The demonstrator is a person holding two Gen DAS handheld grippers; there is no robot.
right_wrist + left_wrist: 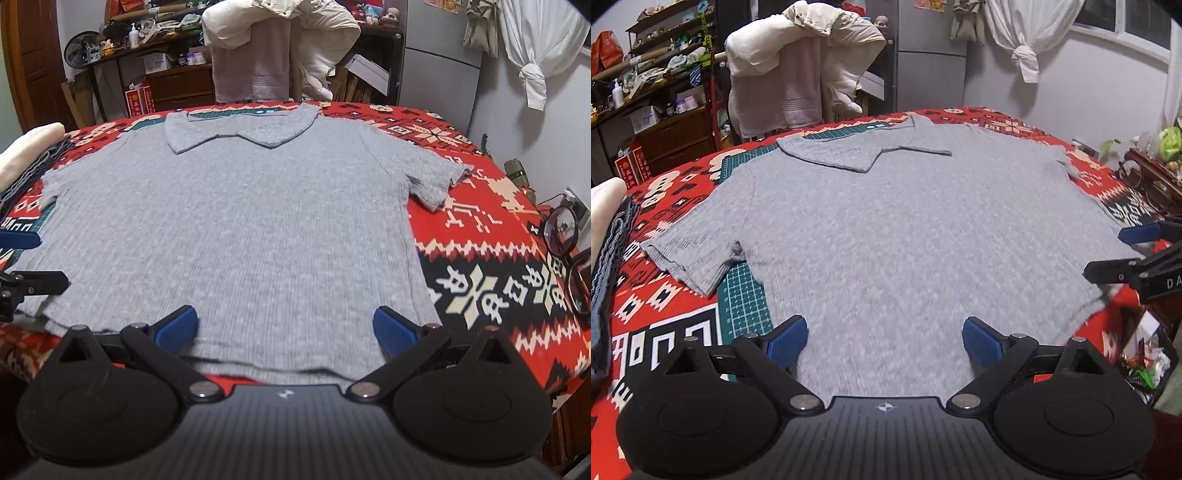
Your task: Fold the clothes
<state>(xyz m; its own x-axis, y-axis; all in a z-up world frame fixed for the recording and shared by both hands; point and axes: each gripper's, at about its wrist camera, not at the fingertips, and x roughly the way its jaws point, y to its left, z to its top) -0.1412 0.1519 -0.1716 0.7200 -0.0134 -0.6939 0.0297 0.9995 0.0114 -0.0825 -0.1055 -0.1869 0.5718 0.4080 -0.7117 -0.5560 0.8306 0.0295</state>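
Both grippers, left gripper (pixel 884 338) and right gripper (pixel 286 328), hover with fingers apart at the near hem of the flat grey shirt (pixel 229 236), probably ready to pinch it for folding.

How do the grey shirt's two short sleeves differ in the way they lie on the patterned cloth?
The left sleeve lies partly over the green cutting mat; the right sleeve lies only on the red patterned cloth. A folded clothes pile sits close beside the left sleeve; the right sleeve has bare cloth around it. Both are grey, ribbed, spread flat.
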